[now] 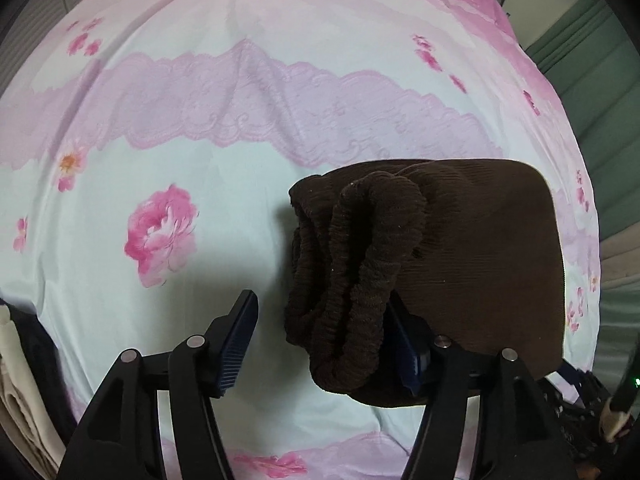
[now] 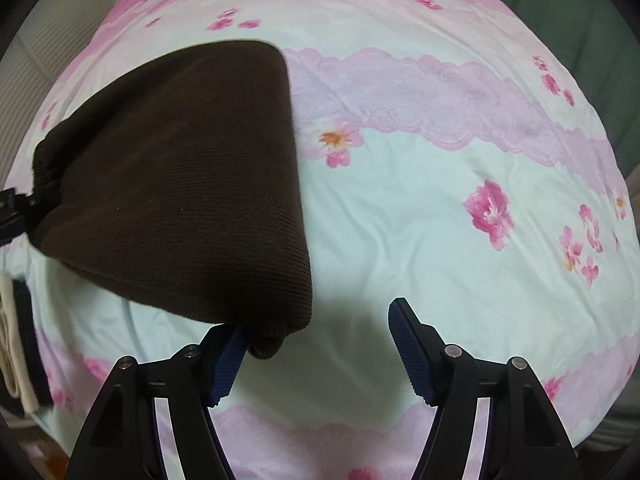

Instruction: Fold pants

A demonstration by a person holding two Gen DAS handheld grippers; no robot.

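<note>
Dark brown ribbed pants (image 1: 460, 248) lie folded into a compact bundle on the flowered bed sheet (image 1: 160, 160). In the left wrist view the bunched elastic waistband (image 1: 352, 272) faces me. My left gripper (image 1: 320, 320) is open, its right finger against the waistband end and partly hidden by it. In the right wrist view the pants (image 2: 180, 184) lie to the left. My right gripper (image 2: 316, 320) is open, its left finger (image 2: 228, 360) tucked under the near folded corner. The left gripper's black body (image 2: 12, 212) shows at the far left edge.
The pale blue and pink sheet (image 2: 440, 220) covers the bed. Cream and dark clothes (image 1: 20, 380) lie at the left bed edge, also in the right wrist view (image 2: 16, 340). A green curtain (image 1: 600, 100) hangs at right. Dark items (image 1: 592, 400) sit at lower right.
</note>
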